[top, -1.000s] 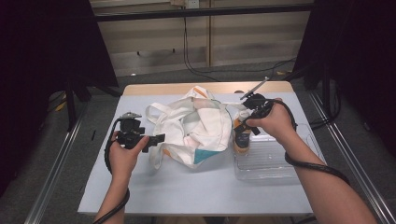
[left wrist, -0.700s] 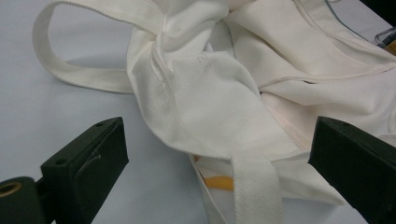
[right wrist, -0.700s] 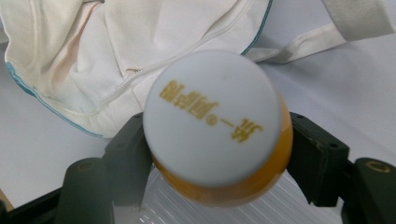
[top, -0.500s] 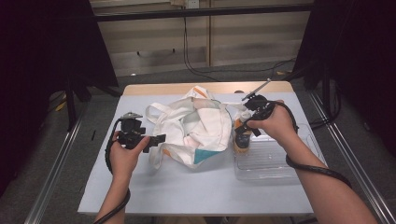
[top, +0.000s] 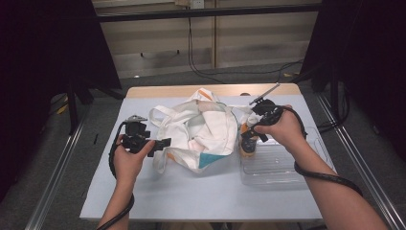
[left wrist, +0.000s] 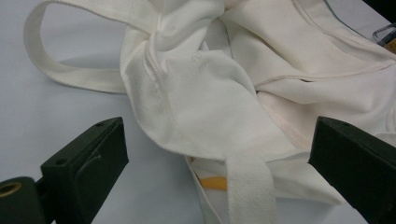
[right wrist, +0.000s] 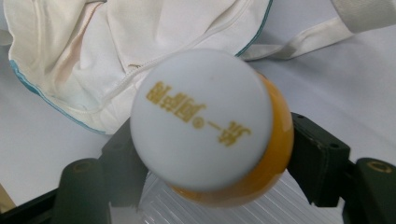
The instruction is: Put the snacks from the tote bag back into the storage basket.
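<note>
The right gripper (top: pixel 250 135) has its jaws closed on a small orange bottle (right wrist: pixel 219 140) with a white cap (right wrist: pixel 201 116). In the right gripper view the jaws press the body from both sides just under the cap, which faces the camera. In the high view the bottle (top: pixel 247 143) stands upright at the near-left corner of a clear tray (top: pixel 282 165), just beside the white bag (top: pixel 201 132); whether its base rests in the tray or hangs just above it, I cannot tell.

The bottle looks like rigid plastic, smooth and rounded, probably light. A round, glossy body tends to twist or slip between flat jaws, so a grip low on the shoulder, square across the widest part, seems safer than one on the cap, which may turn or pop off. Firm squeezing should not hurt it.

The left gripper (top: pixel 160 142) holds nothing: its jaws stand wide apart, aimed at the bag's near-left edge. In the left gripper view a strap (left wrist: pixel 247 191) and a folded cloth edge (left wrist: pixel 196 93) lie between them, untouched. The bag is soft cotton, limp and crumpled on the counter (top: pixel 191 196); it will sag and fold wherever lifted. The stitched rim or a strap gives the thickest, least slippery bite, and pinching there should hold the mouth open for the bottle.
</note>
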